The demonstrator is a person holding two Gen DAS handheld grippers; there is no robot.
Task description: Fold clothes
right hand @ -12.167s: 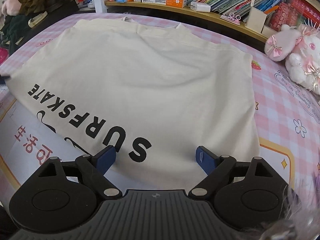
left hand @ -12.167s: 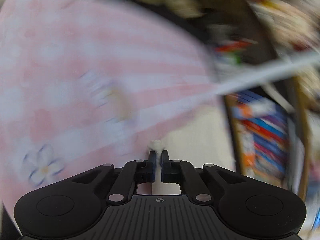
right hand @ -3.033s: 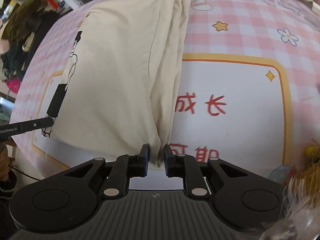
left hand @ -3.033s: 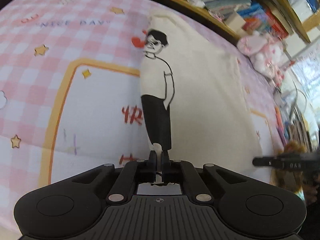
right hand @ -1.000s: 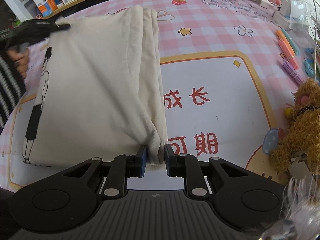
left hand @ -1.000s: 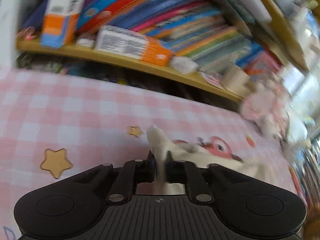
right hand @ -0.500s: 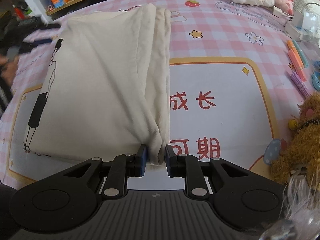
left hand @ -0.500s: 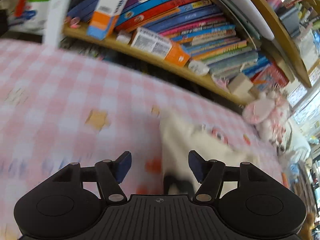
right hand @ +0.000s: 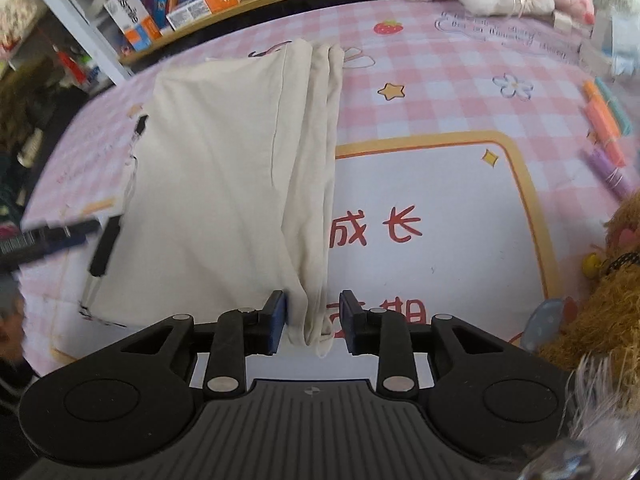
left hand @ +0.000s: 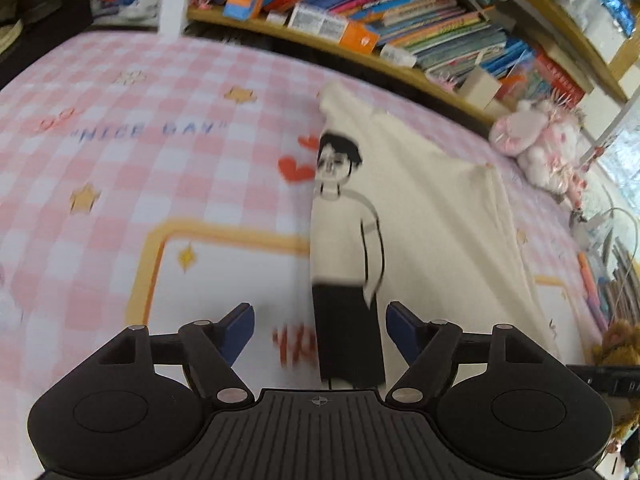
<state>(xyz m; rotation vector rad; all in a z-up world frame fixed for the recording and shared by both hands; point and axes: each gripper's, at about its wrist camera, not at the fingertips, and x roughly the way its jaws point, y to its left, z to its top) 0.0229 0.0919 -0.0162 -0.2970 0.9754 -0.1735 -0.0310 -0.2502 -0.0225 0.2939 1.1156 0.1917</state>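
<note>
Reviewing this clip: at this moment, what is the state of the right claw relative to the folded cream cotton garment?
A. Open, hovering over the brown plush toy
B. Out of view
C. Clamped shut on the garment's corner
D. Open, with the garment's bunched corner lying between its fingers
D: the right claw stands open, a gap showing on both sides of the bunched corner of the folded cream cotton garment lying between its blue fingers.
</note>
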